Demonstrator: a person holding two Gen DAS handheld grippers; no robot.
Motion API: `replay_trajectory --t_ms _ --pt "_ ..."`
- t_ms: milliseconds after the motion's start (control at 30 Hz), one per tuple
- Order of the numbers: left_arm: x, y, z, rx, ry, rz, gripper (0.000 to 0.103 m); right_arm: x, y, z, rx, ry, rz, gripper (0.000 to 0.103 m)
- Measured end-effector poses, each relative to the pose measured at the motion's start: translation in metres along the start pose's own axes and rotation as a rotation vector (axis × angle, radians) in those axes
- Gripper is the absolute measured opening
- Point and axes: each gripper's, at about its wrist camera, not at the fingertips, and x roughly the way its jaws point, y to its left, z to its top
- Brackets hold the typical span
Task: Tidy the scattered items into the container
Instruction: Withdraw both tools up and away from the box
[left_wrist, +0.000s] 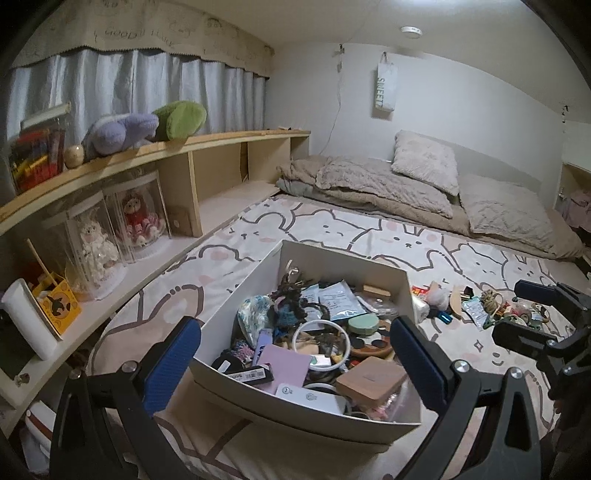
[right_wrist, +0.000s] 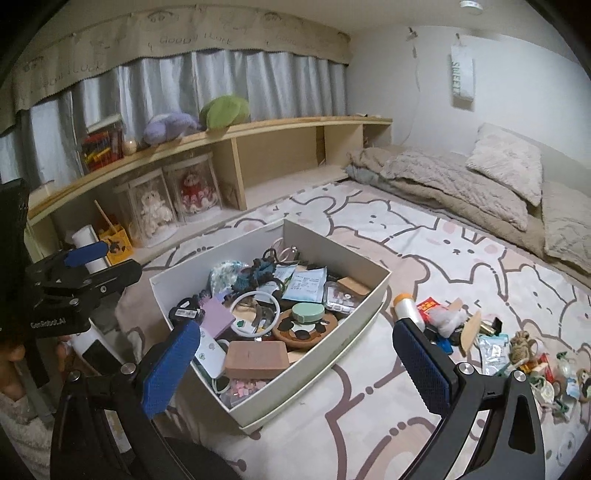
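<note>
A white cardboard box (right_wrist: 373, 291), heaped with small household items, sits on a bed sheet printed with cartoon bunnies (right_wrist: 424, 236). Both blue-padded grippers hover above it with jaws spread wide and empty: the left gripper (left_wrist: 295, 358) over the box's near end, the right gripper (right_wrist: 295, 354) over its near right corner. More scattered items (right_wrist: 480, 332), including a mesh-wrapped bottle (right_wrist: 408, 310), lie on the sheet just right of the box.
</note>
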Motion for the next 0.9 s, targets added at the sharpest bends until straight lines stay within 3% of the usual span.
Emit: replay_trajectory --t_ms 500,900 --pt "-0.061 -0.038 -0.008 0.043 -0.067 -0.037 0.103 -0.071 -0.008 -0.020 0.021 -0.093 -0.058 0.103" --pt "-0.089 -0.060 -0.022 0.035 -0.069 -0.068 0.103 -0.109 -0.019 -0.045 0.042 -0.119 -0.102 0.103"
